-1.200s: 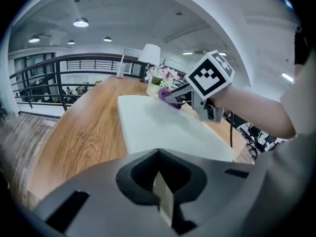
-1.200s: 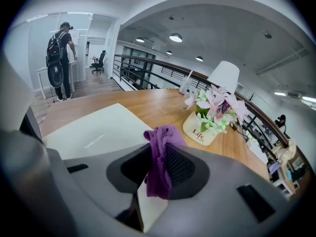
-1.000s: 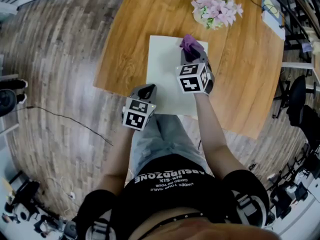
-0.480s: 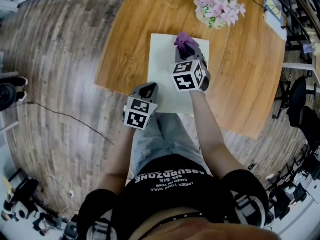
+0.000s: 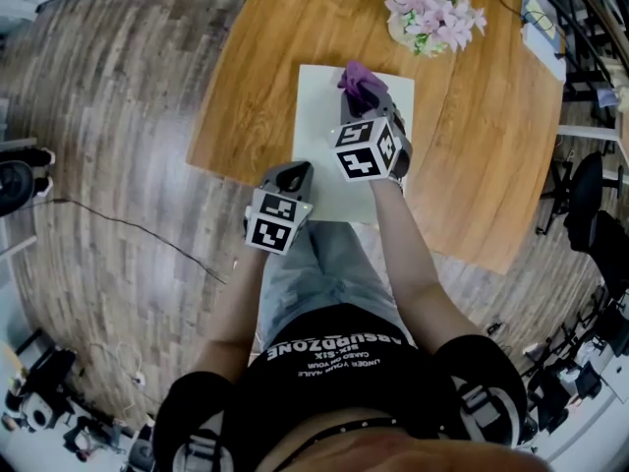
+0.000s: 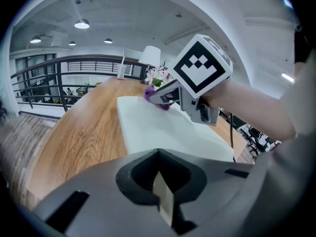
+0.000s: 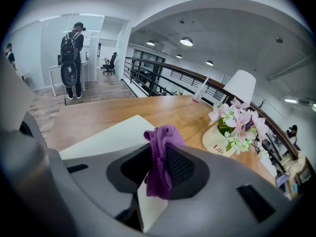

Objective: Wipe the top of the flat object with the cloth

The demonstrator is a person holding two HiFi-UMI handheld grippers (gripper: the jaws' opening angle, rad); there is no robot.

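A small purple cloth [image 5: 359, 79], crumpled into a bunch, is seen pinched between the jaws of the right gripper [image 5: 361, 98], with loose folds standing out past them. It is held down at the far end of a pale, plain rectangular board [image 5: 322, 131]. The board is laid flat on the wooden table [image 5: 246, 87], its long sides running away from the person and its near end reaching the table's near edge.

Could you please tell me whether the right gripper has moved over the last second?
Yes. The right gripper, shut on the purple cloth, has slid to the person's left along the white board's far edge, away from its right corner.
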